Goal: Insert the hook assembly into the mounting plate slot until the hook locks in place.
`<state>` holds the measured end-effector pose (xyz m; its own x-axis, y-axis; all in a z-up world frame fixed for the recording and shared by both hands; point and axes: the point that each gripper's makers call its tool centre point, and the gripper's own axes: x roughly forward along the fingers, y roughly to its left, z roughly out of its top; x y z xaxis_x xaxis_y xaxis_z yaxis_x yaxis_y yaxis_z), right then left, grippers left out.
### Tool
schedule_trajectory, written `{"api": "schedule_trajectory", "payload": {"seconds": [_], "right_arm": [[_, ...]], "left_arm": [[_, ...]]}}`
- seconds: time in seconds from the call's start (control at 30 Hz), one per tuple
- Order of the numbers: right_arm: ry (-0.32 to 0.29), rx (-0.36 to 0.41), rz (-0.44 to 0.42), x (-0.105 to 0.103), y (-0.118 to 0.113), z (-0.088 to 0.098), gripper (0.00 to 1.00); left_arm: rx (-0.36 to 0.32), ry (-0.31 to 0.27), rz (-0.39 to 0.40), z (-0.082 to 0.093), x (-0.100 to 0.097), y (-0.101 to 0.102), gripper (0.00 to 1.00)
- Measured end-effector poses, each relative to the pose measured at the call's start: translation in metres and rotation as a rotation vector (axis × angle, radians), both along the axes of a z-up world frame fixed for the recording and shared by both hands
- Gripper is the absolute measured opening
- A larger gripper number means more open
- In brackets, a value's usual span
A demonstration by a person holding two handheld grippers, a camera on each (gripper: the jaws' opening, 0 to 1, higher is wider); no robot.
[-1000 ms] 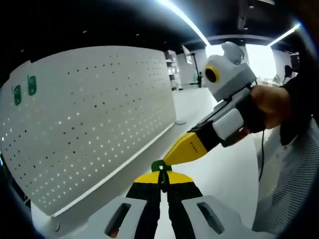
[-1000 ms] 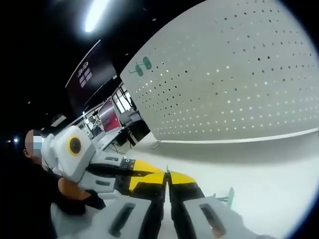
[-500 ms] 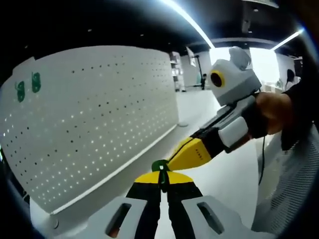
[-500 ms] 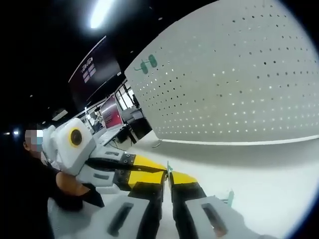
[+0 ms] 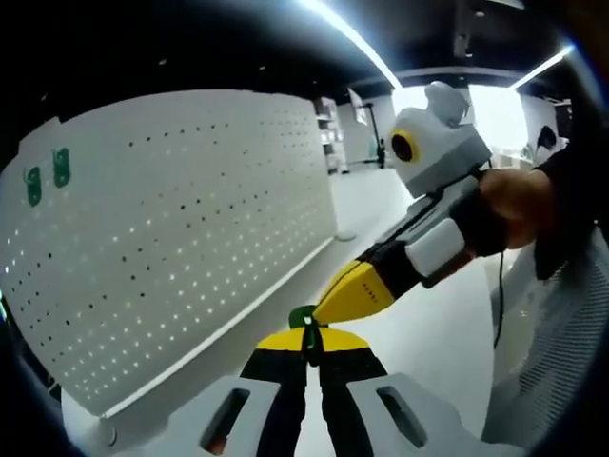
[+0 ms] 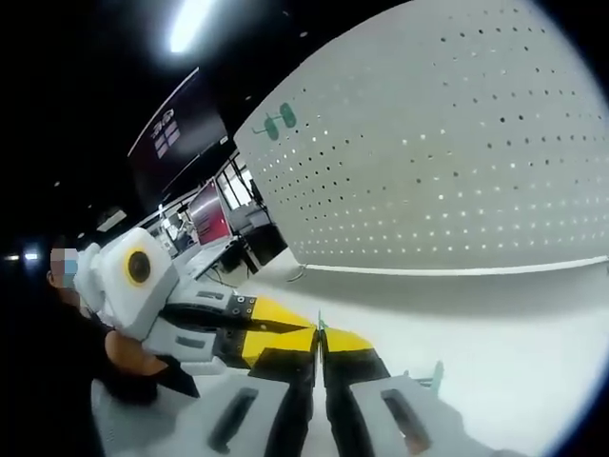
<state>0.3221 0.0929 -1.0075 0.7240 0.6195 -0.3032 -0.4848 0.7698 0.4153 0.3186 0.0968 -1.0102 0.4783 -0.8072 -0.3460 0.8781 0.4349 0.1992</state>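
White pegboard point(image 5: 181, 228) stands on white tabletop point(image 5: 419, 314). Left gripper point(image 5: 309, 335) fingers pinch green hook point(image 5: 303, 316); right gripper point(image 6: 320, 335) fingers pressed together, touching it. Hook lies well right of pegboard.

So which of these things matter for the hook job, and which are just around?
Job:
green hook piece, pinched between both grippers' jaws
left gripper
right gripper
white pegboard

Just around:
two green hooks already on the pegboard
ceiling light strip
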Motion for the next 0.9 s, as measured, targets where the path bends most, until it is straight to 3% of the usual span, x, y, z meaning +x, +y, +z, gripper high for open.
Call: {"api": "schedule_trajectory", "payload": {"seconds": [0.1,0.9], "right_arm": [[-0.001,0.004,-0.006,0.0003,-0.0008,0.0011,0.00],[0.009,0.031,-0.008,0.0003,-0.0013,0.0015,0.00]], "left_arm": [[0.011,-0.018,0.002,0.0006,0.0007,0.0004,0.05],[-0.006,0.001,0.002,0.0010,0.0013,0.0002,0.03]]}}
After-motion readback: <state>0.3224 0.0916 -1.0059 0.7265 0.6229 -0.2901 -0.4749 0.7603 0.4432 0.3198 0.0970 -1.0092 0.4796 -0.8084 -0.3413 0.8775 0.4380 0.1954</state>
